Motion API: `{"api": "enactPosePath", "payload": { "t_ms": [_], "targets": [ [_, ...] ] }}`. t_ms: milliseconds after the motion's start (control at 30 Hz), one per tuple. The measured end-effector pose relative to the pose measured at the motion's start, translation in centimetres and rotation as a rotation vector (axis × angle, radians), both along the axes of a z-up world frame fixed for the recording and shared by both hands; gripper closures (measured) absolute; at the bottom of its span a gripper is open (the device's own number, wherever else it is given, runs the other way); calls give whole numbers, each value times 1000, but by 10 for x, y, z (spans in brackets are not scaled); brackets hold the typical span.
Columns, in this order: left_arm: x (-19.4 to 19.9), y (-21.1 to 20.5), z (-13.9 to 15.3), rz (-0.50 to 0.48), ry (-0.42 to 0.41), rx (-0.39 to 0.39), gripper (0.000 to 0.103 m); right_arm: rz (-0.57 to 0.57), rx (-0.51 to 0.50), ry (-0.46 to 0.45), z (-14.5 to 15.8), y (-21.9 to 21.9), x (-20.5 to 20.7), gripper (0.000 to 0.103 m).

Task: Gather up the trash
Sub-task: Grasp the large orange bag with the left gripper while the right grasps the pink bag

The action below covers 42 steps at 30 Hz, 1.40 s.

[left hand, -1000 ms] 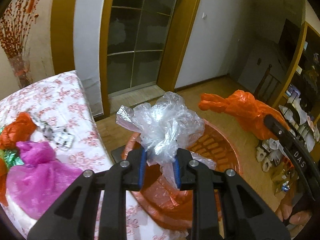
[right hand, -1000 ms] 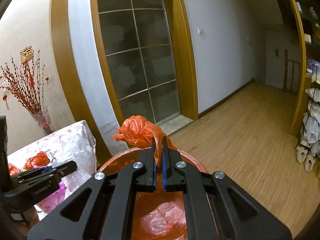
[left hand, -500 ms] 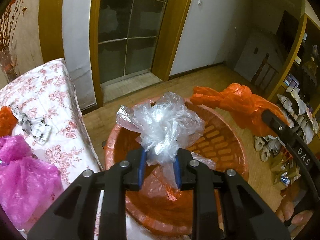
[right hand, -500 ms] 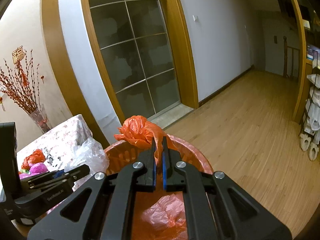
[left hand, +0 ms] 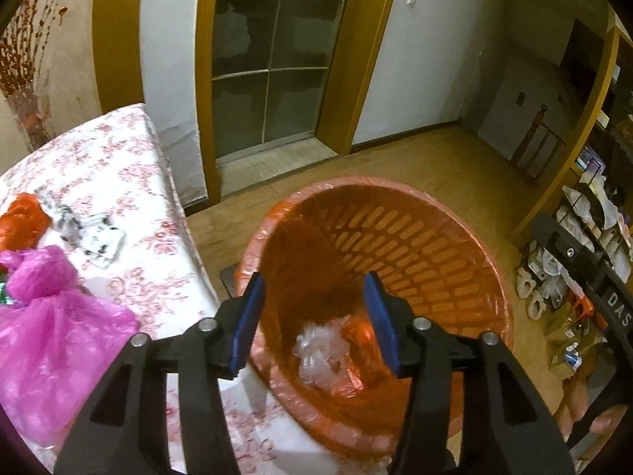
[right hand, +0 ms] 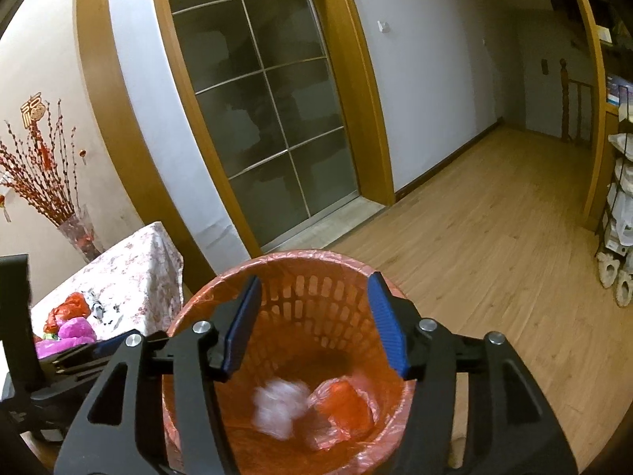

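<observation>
The table (left hand: 130, 182) with a flowered cloth stands just beside the orange laundry basket (left hand: 467, 253), which has an orange liner. A pink plastic bag (left hand: 55, 336) lies near the table's front edge, an orange bag (left hand: 23, 225) behind it. The left gripper (left hand: 314, 320) and right gripper (right hand: 314, 322) hover over the basket; both have just let go, jaws apart and empty. The clear plastic bag (left hand: 316, 352) and orange plastic bag (right hand: 344, 403) lie at the basket's bottom.

Left gripper (left hand: 314, 320) just sprung open over the orange bin (left hand: 467, 237), clear bag (left hand: 316, 350) down inside, pink bag (left hand: 47, 324) lower left on table (left hand: 118, 166).
</observation>
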<state>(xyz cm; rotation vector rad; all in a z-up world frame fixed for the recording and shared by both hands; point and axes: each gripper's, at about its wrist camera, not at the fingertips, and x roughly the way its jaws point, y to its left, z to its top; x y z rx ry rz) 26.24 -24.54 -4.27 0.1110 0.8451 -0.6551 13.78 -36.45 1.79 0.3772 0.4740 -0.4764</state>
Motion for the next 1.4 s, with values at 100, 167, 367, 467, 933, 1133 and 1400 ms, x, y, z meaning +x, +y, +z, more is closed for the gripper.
{"api": "enactPosePath", "payload": {
  "t_ms": [100, 167, 367, 467, 933, 1133, 1400],
  "targets": [
    [-7, 12, 8, 20, -28, 3, 46, -2, -10, 2, 2, 3, -2, 47],
    [-11, 19, 13, 31, -40, 2, 46, 6, -10, 4, 2, 6, -2, 47],
    [-19, 50, 27, 82, -68, -7, 45, 49, -27, 7, 8, 25, -1, 47],
    [-21, 68, 34, 116, -77, -17, 45, 84, -31, 7, 12, 38, 2, 47],
    [-23, 213, 66, 414, -168, -20, 42, 421, -39, 53, 16, 145, 58, 47],
    [-12, 275, 67, 563, -171, -12, 42, 550, 4, 87, 12, 187, 98, 47],
    [-11, 314, 62, 636, -158, -21, 42, 650, 85, 219, -11, 227, 148, 47]
  ]
}}
